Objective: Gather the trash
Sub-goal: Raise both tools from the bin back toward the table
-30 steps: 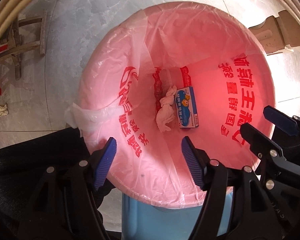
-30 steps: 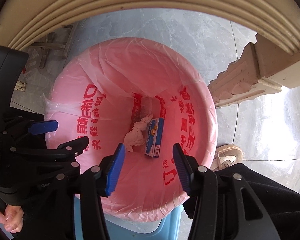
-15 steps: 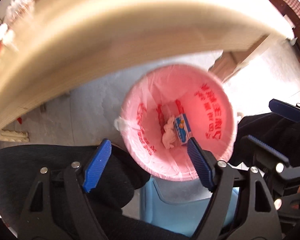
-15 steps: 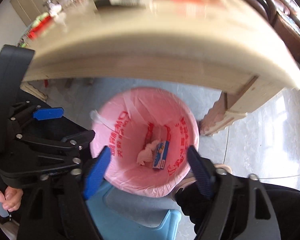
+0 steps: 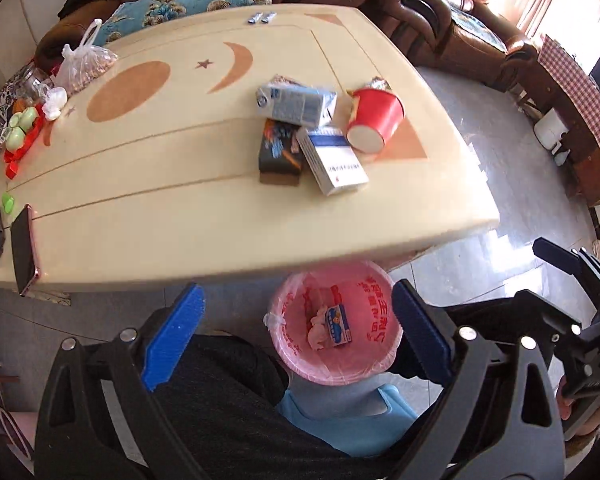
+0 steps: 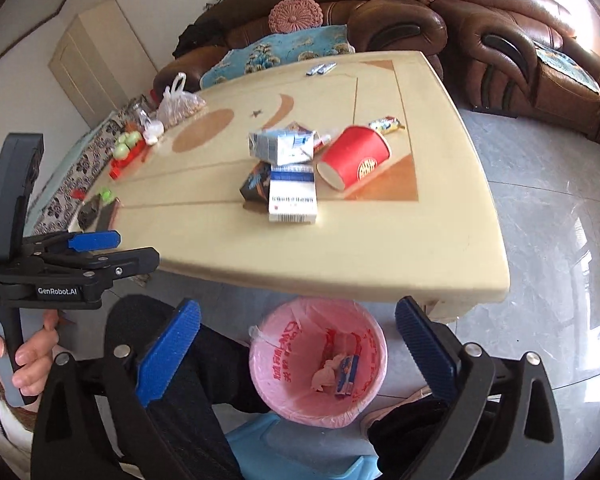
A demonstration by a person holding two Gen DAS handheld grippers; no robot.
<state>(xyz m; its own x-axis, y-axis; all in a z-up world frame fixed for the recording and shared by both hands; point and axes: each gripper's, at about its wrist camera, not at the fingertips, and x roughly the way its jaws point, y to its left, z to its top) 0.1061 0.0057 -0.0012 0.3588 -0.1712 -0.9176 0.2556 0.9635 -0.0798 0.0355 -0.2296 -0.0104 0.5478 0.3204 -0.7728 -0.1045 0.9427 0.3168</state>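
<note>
Left gripper (image 5: 296,336) and right gripper (image 6: 296,352): jaws spreading wide, nothing between them. Below, the pink-lined bin (image 5: 380,372) holds a tissue (image 5: 317,328) and small box (image 5: 338,319). Remaining trash lies heaped mid-table (image 6: 380,248) — milk carton (image 6: 280,146), cigarette pack (image 6: 293,196), tipped red cup (image 6: 356,162). Risk: stacked items — seizing one could knock the cup rolling off the edge.

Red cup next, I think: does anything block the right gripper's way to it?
Nothing visible does. The red cup lies on its side at the right of the pile, its near side bare; the right gripper, opening, holds nothing.
</note>
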